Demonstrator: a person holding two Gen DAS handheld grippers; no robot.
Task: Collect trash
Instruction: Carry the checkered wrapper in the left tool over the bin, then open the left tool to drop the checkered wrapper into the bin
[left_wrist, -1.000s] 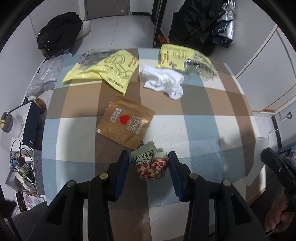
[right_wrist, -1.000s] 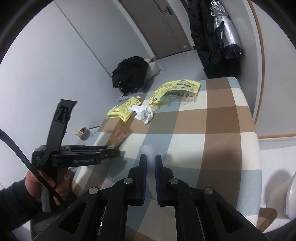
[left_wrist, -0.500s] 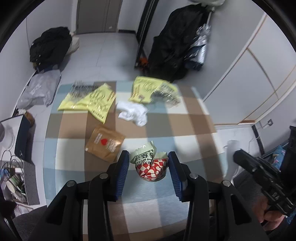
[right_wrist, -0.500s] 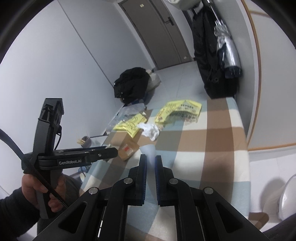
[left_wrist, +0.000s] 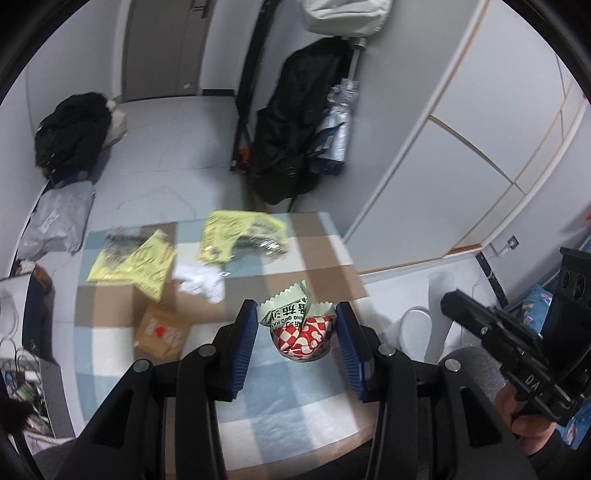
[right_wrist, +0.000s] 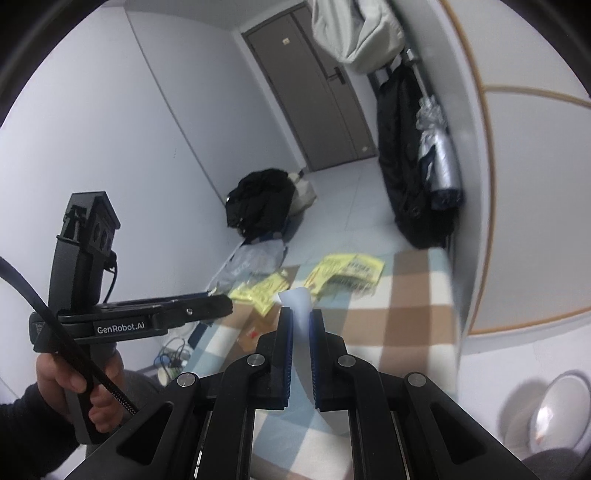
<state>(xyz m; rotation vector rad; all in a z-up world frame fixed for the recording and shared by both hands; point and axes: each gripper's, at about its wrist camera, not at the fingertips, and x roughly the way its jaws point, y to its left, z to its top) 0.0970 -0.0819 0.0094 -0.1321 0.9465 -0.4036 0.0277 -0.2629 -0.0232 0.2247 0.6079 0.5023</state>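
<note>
My left gripper (left_wrist: 297, 325) is shut on a crumpled red-and-white checked wrapper (left_wrist: 301, 332) and holds it high above the checked tablecloth (left_wrist: 295, 417). On the table lie two yellow bags (left_wrist: 140, 258) (left_wrist: 240, 236), a white tissue (left_wrist: 201, 280) and a brown packet (left_wrist: 162, 330). My right gripper (right_wrist: 301, 321) is shut on a thin translucent white plastic bag (right_wrist: 297, 299), held up at the table's near right side. The yellow bags also show in the right wrist view (right_wrist: 347, 271).
A white bin with a liner (left_wrist: 417, 328) stands on the floor right of the table; it also shows in the right wrist view (right_wrist: 554, 410). Dark coats (left_wrist: 291, 129) hang behind the table. A black bag (left_wrist: 70, 133) and cables (left_wrist: 22, 373) lie at left.
My left gripper has risen well above the table with the wrapper and swung right. My right gripper has risen too, and the white plastic bag now shows between its fingers.
</note>
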